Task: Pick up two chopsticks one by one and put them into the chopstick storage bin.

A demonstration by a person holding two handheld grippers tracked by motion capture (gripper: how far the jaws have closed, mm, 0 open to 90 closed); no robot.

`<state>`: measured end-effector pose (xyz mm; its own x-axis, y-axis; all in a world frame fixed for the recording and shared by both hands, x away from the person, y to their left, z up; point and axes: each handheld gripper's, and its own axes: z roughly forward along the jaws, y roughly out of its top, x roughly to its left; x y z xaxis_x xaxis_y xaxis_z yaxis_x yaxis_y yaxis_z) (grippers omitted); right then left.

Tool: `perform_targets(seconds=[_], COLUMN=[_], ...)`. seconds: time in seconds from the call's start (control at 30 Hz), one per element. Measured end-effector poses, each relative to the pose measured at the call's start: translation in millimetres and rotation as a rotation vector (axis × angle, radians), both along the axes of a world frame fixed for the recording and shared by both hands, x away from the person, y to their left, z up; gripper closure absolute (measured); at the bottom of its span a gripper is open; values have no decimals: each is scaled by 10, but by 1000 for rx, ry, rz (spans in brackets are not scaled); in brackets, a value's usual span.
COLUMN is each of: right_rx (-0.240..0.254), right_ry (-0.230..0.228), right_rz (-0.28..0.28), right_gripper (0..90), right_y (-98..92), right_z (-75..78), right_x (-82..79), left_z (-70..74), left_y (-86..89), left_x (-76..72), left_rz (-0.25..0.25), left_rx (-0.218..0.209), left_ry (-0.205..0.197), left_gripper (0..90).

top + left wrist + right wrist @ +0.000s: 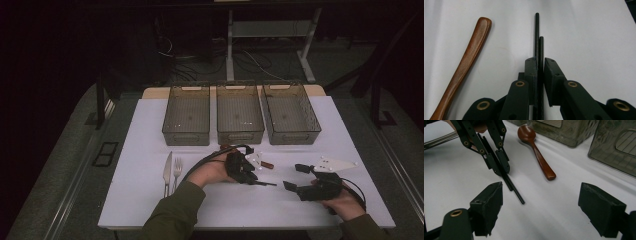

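Black and thin, the pair of chopsticks (538, 42) sits clamped in the left gripper (541, 66), tips jutting well past the pads toward the right gripper (544, 206), whose jaws gape wide with nothing between them. They look light, stiff and smooth, so likely to swivel or slide apart; a hold nearer mid-length should steady them. A wooden spoon (537, 152) lies just beside the left gripper.

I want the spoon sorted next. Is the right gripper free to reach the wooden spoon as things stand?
Probably yes. The right gripper is open with nothing between its jaws, and bare white table lies between it and the wooden spoon. The left gripper, shut on black chopsticks, sits just beside that path.
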<state>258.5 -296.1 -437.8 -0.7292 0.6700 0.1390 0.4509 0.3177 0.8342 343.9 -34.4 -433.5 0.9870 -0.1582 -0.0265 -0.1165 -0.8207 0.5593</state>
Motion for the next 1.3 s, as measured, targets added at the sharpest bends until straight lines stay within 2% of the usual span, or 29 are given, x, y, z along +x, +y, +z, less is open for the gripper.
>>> perform_targets(seconds=[0.1,0.23,0.4,0.53,0.7,0.83,0.9,1.0,1.07,1.3], right_rx=[0,1,-1,-2,-5,-6,-7,-8,-8,-6], right_ry=[-3,-5,-5,-3,0,2,0,1,0,4], right_rz=[1,0,0,-1,-2,-1,-1,0,1,1], right_gripper=[200,200,200,200,200,200,200,200,200,200], right_y=[1,-3,0,8,14,19,20,23,24,19], right_z=[3,2,3,-2,-9,-11,-12,-15,-15,-16], right_x=[-2,0,-2,-1,1,3,3,4,4,6], left_z=[26,113,246,297,269,182,122,53,40,9], left_y=[27,161,493,814,1239,1533,1647,1735,1758,1803], left_x=[6,-13,-51,-97,-139,-136,-121,-86,-65,-13], left_rz=[17,63,127,181,266,317,343,357,353,364], left_rx=[-10,-58,-102,-129,-127,-69,-54,-33,-41,-45], left_ry=[-3,0,-24,-55,-80,-92,-79,-59,-43,-32], left_gripper=[743,676,671,707,731,735,735,736,739,748])
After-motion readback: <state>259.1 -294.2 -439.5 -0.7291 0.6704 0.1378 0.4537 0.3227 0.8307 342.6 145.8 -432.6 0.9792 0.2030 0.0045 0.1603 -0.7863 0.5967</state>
